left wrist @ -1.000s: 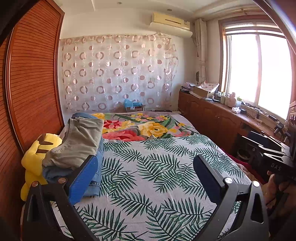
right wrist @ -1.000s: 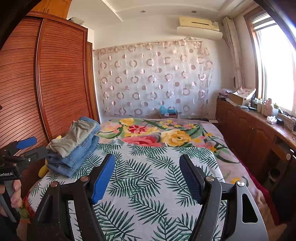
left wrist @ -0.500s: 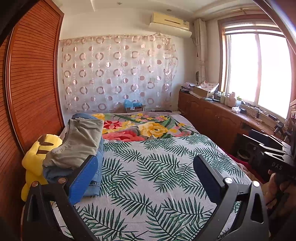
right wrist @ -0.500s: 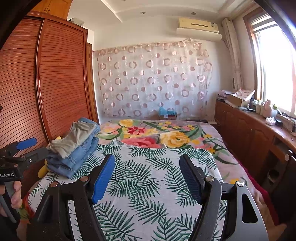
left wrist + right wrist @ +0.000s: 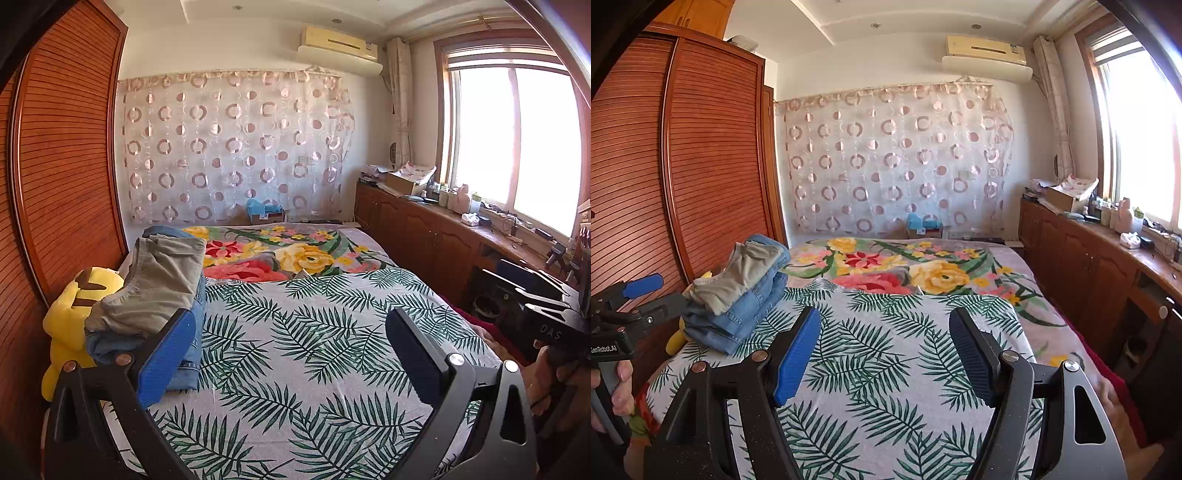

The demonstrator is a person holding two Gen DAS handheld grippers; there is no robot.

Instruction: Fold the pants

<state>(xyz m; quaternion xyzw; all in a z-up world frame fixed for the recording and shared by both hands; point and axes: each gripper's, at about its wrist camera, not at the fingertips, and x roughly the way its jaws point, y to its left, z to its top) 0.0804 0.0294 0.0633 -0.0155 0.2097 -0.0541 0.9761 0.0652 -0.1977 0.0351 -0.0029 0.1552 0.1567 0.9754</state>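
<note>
Jaws of both grippers gape empty, folded pants [image 5: 155, 288] lying left.

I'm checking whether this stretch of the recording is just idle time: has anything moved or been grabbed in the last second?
Nothing visibly changed. The left hand-held gripper and right hand-held gripper stay open and empty above the leaf-print bedspread, and the stack of folded pants lies as before at the bed's left edge, beside the yellow plush toy.
</note>
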